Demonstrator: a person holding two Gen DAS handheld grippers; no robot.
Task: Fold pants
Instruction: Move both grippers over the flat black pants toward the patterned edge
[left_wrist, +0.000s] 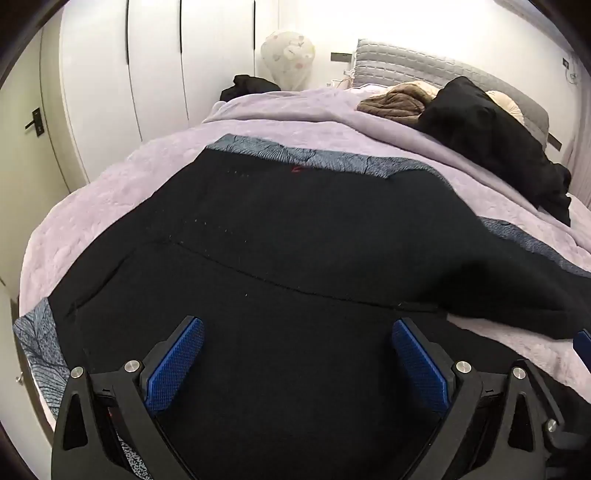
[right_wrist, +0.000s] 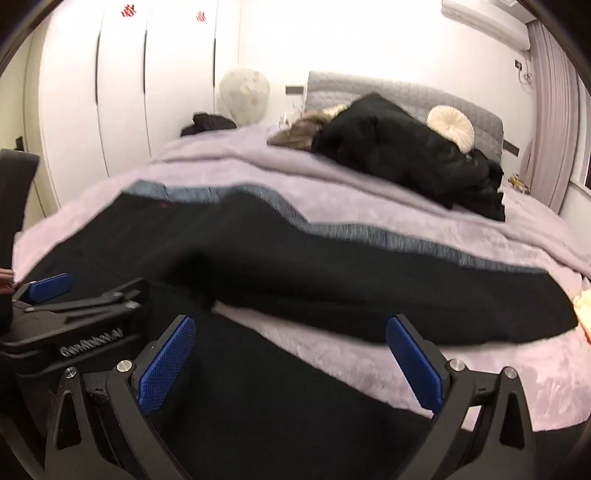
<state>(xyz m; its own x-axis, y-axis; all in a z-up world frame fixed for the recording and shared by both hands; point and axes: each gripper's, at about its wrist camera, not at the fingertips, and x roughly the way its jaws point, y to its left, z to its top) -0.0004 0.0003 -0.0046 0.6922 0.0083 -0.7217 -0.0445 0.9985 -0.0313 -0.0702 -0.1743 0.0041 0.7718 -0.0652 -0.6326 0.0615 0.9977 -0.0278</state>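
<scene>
Black pants (left_wrist: 295, 240) lie spread flat on a blue-grey patterned cloth (left_wrist: 332, 160) on the bed. My left gripper (left_wrist: 298, 326) hovers open over the wide upper part of the pants, with only the fabric below showing between its blue pads. In the right wrist view the pants (right_wrist: 332, 266) stretch rightward, one leg (right_wrist: 461, 306) lying across the lilac cover and another part (right_wrist: 258, 387) running toward me. My right gripper (right_wrist: 291, 323) stands open above that nearer part and the bare cover, gripping nothing. The left gripper's pad (right_wrist: 51, 284) shows at the left edge.
The bed's lilac cover (right_wrist: 369, 192) surrounds the pants. Near the grey headboard (right_wrist: 406, 92) lie a heap of black clothes (right_wrist: 399, 155), a brown garment (left_wrist: 395, 103) and a round cream cushion (right_wrist: 450, 127). White wardrobe doors (left_wrist: 147, 74) stand left. A yellowish item (right_wrist: 583, 306) sits at the right edge.
</scene>
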